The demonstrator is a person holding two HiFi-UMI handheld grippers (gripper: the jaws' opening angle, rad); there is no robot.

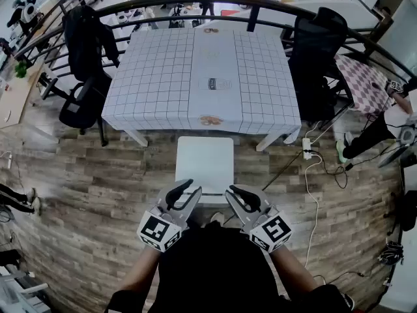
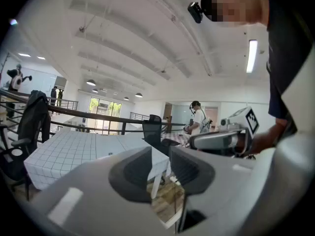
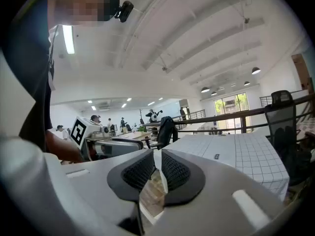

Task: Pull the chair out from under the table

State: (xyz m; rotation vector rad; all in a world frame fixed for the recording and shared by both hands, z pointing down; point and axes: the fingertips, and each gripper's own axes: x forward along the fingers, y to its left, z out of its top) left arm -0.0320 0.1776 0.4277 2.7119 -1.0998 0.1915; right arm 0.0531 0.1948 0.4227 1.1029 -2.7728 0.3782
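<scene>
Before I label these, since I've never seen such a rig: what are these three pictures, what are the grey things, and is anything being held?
There is no robot here. A person holds a pair of tongs in each hand. The top-down picture comes from a camera on the person's head. It shows the left tongs and right tongs close to the body. The other two pictures come from cameras riding on the tongs, each looking along its own jaws. Ahead stands a checked table with a small card lying on it. A white chair stands on the floor just in front of the table. Both tongs are empty: the left jaws stand well apart, and the right jaws leave only a narrow gap.
</scene>
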